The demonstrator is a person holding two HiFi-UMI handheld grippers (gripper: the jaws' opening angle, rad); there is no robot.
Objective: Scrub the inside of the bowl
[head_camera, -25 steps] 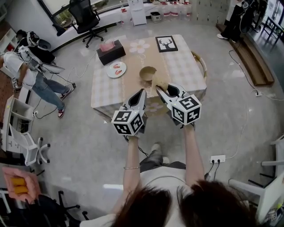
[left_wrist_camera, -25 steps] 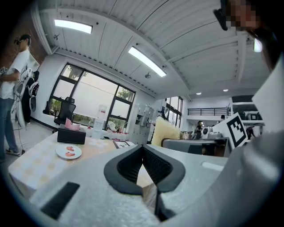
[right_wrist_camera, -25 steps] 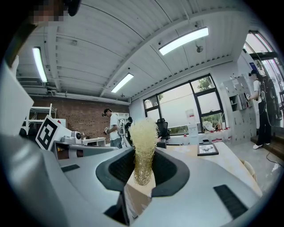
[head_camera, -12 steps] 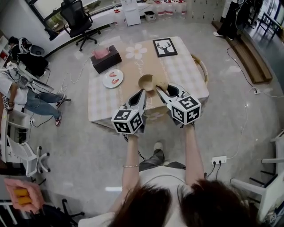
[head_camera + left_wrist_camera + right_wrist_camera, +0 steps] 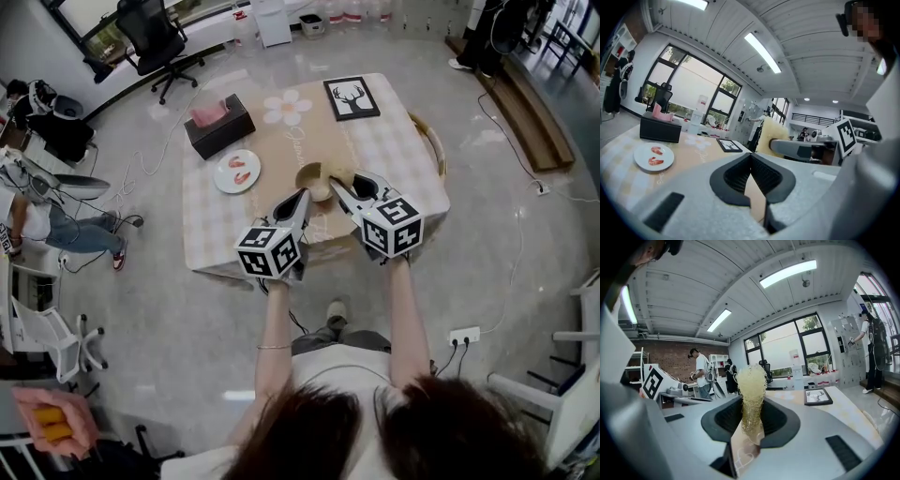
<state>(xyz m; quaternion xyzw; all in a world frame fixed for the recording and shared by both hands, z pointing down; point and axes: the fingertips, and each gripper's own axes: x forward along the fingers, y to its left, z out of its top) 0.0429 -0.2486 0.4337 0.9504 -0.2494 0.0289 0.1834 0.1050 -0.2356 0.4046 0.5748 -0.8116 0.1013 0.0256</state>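
Note:
A tan bowl stands upright on the checked table, near its front edge. My right gripper is shut on a yellow mesh scrubber, just right of the bowl's rim and above the table. In the right gripper view the scrubber sticks up from between the jaws of my right gripper. My left gripper hangs just in front of the bowl, jaws shut with nothing in them. The left gripper view shows the scrubber off to the right; the bowl is hidden in both gripper views.
On the table are a white plate with red pieces, a dark tissue box and a framed deer picture. A woven basket hangs at its right edge. People and office chairs are around the room.
The table and bowl have come nearer in the head view. Both grippers now sit closer to the bowl, the scrubber almost at its rim. Neither grip has changed.

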